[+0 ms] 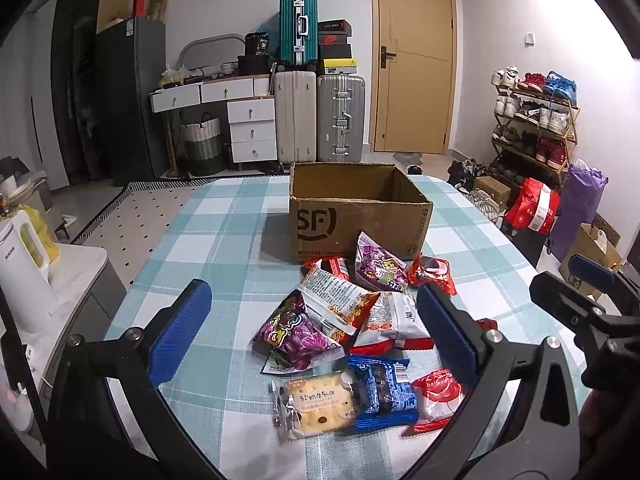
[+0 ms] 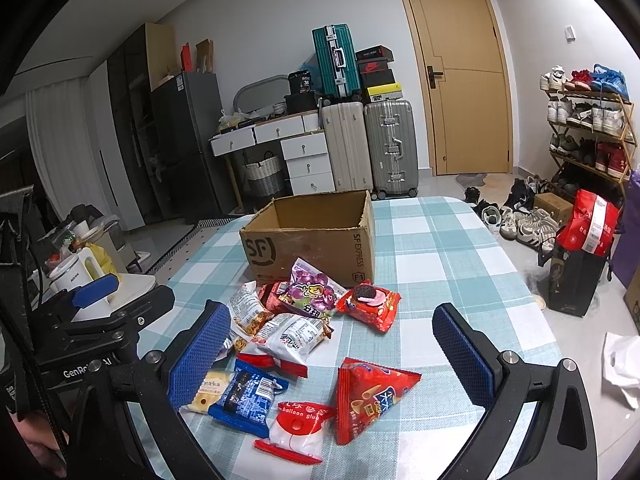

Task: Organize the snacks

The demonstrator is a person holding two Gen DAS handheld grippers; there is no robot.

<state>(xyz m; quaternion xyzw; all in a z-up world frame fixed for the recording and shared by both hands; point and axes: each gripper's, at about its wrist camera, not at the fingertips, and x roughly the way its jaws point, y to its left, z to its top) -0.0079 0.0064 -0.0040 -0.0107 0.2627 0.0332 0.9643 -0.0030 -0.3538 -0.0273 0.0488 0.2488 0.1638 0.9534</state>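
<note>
Cardboard box [image 1: 360,216] stands behind snack packets [image 1: 352,320]; both grippers open.

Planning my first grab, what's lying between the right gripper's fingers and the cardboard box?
Right wrist view: the red triangular packet, then the red cookie packet nearer the cardboard box.

I see the cardboard box [image 1: 360,216] toward the far edge of the table [image 1: 224,240], with the snack packets [image 2: 296,332] heaped just before it, reaching toward the near edge. Behind the table, suitcases [image 1: 320,116] stand left of the door [image 1: 414,60]; a shoe rack [image 1: 536,120] lies off the table's right edge
</note>
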